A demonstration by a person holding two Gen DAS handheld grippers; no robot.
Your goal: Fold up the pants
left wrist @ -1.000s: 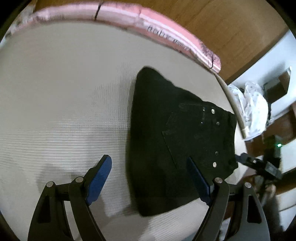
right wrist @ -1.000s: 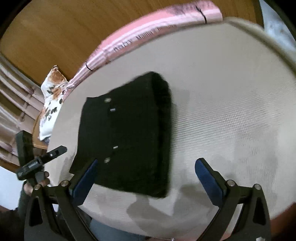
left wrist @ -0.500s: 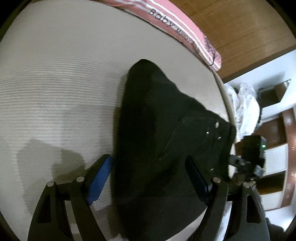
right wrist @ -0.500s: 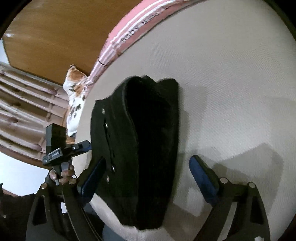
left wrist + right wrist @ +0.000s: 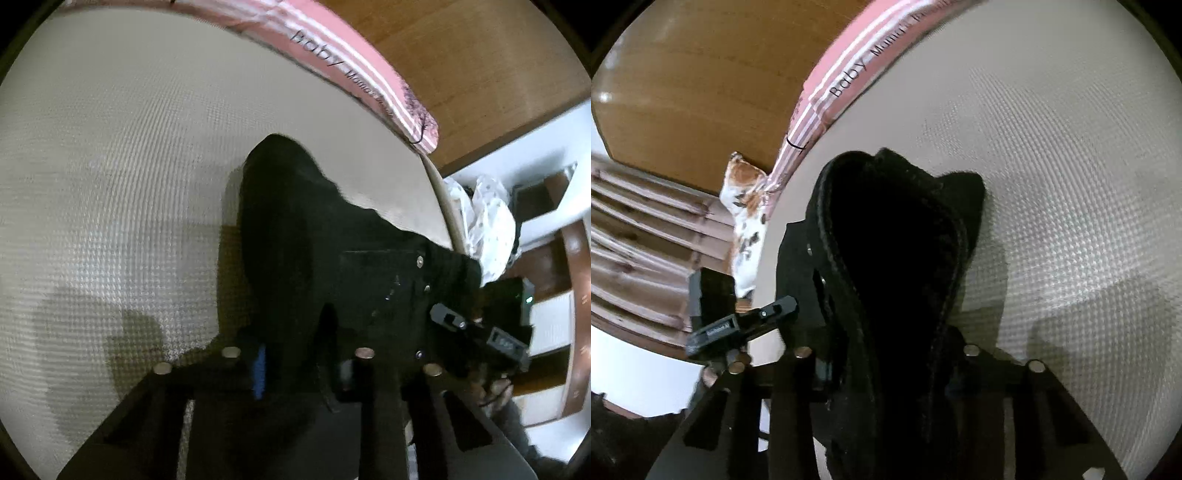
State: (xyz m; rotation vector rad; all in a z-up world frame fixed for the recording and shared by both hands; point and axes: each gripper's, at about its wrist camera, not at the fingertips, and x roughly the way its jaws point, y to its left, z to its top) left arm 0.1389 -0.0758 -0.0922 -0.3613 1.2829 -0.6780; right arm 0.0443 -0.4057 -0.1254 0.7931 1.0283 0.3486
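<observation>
Folded black pants (image 5: 332, 258) lie on a beige textured bed surface (image 5: 110, 166). A back pocket with metal rivets faces up at the right side. My left gripper (image 5: 295, 365) is shut on the near edge of the pants; its blue pad (image 5: 260, 369) presses into the cloth. In the right wrist view the pants (image 5: 897, 240) bulge upward, with the layered edge showing. My right gripper (image 5: 882, 365) is shut on their near edge, its fingers mostly buried in cloth. Each gripper shows in the other's view, the right one (image 5: 480, 332) and the left one (image 5: 738, 325).
A pink striped cloth (image 5: 351, 62) with lettering runs along the far edge of the bed. A wooden headboard (image 5: 683, 74) stands behind. A floral pillow (image 5: 746, 206) lies off the left edge. White cloth (image 5: 487, 225) and shelves are past the right edge.
Both grippers moved in over the near edge of the pants and closed on it. The pants' near side now bunches up between the fingers.
</observation>
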